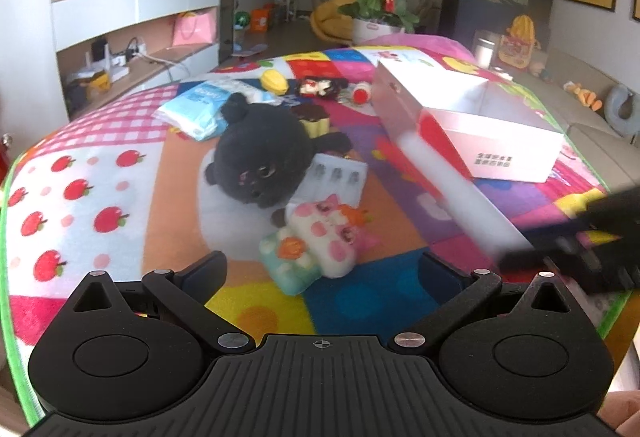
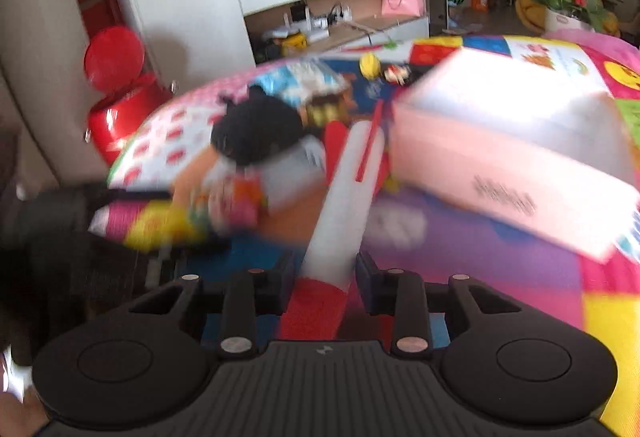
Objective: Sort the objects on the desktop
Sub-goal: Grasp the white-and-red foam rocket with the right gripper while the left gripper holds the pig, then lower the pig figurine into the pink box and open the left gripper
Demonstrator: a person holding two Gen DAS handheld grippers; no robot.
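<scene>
The right gripper (image 2: pixel 325 271) fingers clamp a white-and-red tube (image 2: pixel 340 205); the left gripper (image 1: pixel 322 271) fingers gape wide, empty.

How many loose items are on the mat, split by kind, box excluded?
Soft toys: 2, black plush and pink-and-white plush
Packets and trays: 3, blue-white pack, clear tray, mint pack
Small toys and snacks at the back: 4, yellow, dark figure, red-capped, brown-topped block
Tube: 1, white-and-red tube between the right hand-held gripper fingers
Total: 10
</scene>
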